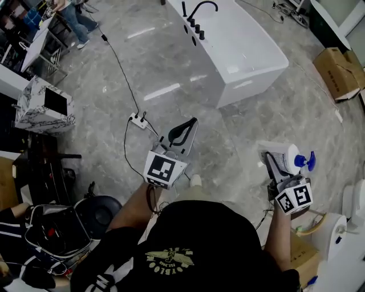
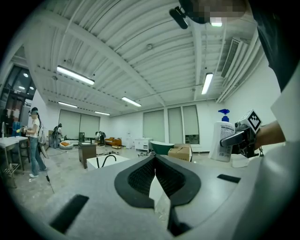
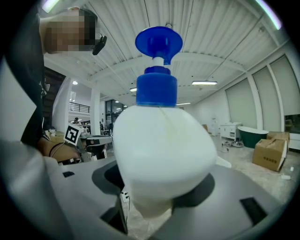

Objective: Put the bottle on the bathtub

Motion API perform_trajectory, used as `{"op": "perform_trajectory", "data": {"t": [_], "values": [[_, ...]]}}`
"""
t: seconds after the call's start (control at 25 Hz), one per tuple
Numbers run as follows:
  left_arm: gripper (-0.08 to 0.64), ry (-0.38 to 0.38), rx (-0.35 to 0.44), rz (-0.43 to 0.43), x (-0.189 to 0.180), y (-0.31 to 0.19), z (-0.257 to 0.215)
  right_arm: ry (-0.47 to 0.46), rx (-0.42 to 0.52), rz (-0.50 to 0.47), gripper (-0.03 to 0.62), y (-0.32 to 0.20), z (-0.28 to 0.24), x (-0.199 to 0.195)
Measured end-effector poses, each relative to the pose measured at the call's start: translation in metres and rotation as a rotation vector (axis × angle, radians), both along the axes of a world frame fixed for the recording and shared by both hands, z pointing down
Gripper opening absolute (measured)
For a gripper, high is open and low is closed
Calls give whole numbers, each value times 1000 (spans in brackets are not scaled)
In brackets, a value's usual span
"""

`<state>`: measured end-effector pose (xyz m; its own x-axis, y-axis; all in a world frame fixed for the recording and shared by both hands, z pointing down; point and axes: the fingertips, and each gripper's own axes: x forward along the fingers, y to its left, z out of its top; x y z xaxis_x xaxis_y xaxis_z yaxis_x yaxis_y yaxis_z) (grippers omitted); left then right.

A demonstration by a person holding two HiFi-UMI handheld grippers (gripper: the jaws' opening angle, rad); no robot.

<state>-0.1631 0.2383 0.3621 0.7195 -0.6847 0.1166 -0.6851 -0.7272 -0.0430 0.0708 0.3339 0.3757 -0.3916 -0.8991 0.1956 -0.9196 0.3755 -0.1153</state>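
Bottle (image 1: 287,156): one; white plastic body, rounded shoulders, blue collar and blue pump head, printed label on one side. It is held in the air over the grey marbled floor (image 1: 171,68), at the person's right and well apart from the bathtub (image 1: 251,54). In the head view its pump points away to the right. Right gripper (image 3: 159,204): one; its jaws are spread around the lower body of the bottle and clamped against it, and the bottle fills most of that gripper's view. Left gripper (image 2: 154,180): one; its dark pads are pressed together at the tips with nothing between them, and it is raised in front of the person. Bathtub: one in the head view; white, rectangular, freestanding, with a black arched faucet (image 1: 203,8) and black knobs at one end of its rim. Cardboard box (image 1: 340,72): brown, on the floor to the right of the bathtub. Power strip (image 1: 138,120): one; white, on the floor, with black cables running from it.
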Motion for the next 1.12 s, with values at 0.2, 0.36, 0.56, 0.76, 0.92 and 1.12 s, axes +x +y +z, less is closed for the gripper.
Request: {"op": "perform_trajectory", "data": {"t": [0.2,0.36,0.56,0.76,0.92,1.12], "values": [[9,33,-29,9,4,-20,9,26,-17,20,270,-7,-6,7],[9,21,-29,20,14,-20,14,17,-18,63,270,-11,-6,22],[9,18,2,-4,16,-33,2,40,2,25,270,-30,-11,18],[9,-25,56,-34,13,-57,-14,38,26,-21,270,-59,-12,19],[9,-24,44,-98,11,-81,-12,34,29,-50,269,-87,-2,25],[10,-9,25,-131,38,-100,-12,28,2,-82,270,-116,6,39]]}}
